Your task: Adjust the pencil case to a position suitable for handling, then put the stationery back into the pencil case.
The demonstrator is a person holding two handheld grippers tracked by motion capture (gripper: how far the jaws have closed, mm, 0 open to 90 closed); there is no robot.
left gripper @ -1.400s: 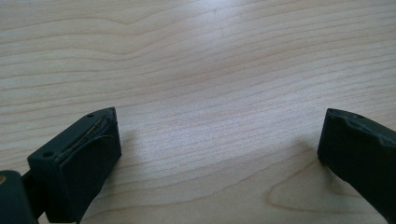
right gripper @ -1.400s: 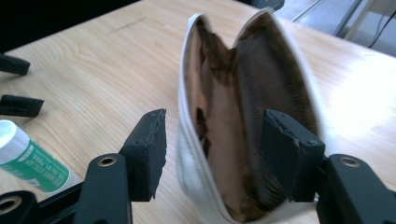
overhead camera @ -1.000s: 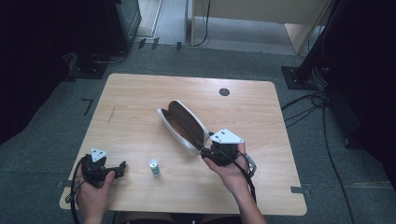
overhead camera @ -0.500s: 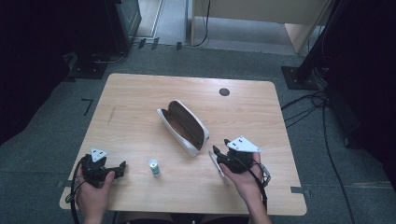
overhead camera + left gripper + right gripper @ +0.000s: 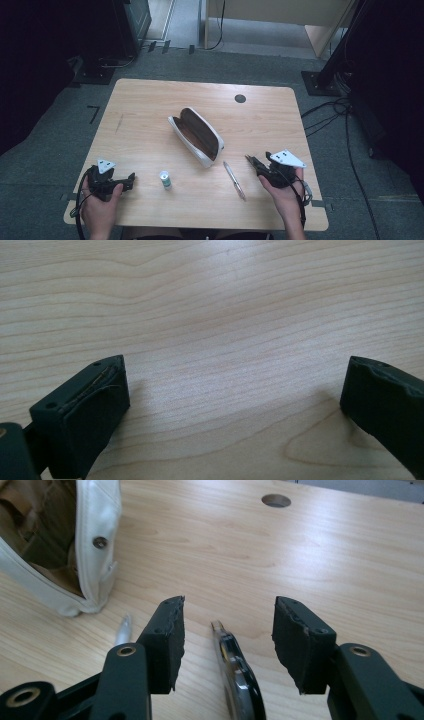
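Note:
A white pencil case [image 5: 196,136] lies open in the middle of the table, its brown lining [image 5: 42,540] showing. A silver pen [image 5: 234,180] lies flat just right of the case's near end, and its tip [image 5: 122,629] peeks out beside my right gripper's left jaw. My right gripper [image 5: 257,160] is right of the pen, low over the wood, and stands open [image 5: 227,607]. A dark glossy piece with a metal end [image 5: 237,675] lies between its jaws, untouched by the pads; I cannot tell what it is. My left gripper [image 5: 127,181] rests at the near left, open [image 5: 235,375] over bare wood.
A small white and green bottle [image 5: 165,179] stands between the two grippers near the front edge. A round cable hole [image 5: 240,98] sits at the far right of the wooden table [image 5: 150,110]. Cables trail on the floor to the right.
My right gripper has pulled back from the case's near end, to the right and toward the front edge. The pen now lies uncovered on the table. The left gripper has stayed put.

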